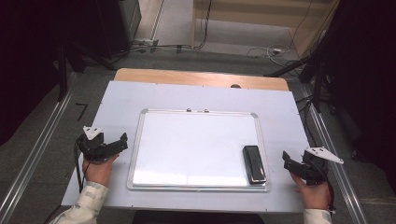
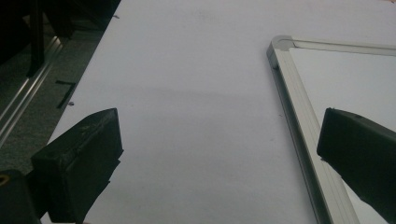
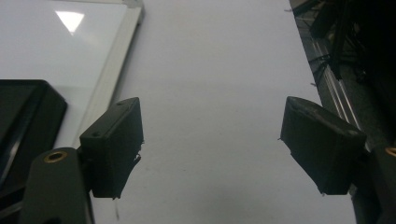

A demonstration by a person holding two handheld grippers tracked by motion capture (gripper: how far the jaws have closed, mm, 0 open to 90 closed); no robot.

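My left gripper [image 1: 112, 145] and right gripper [image 1: 290, 164] both gape, holding nothing. The black rectangular eraser [image 1: 254, 164] lies on the aluminium-framed whiteboard [image 1: 196, 113], near its right edge. In the right gripper view the eraser [image 3: 23, 116] is cut off by the frame edge.

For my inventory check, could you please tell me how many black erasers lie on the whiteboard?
1. The black rectangular eraser lies at the right edge of the silver-framed whiteboard, near its bottom right corner, close to the right gripper. Nothing looks hidden.
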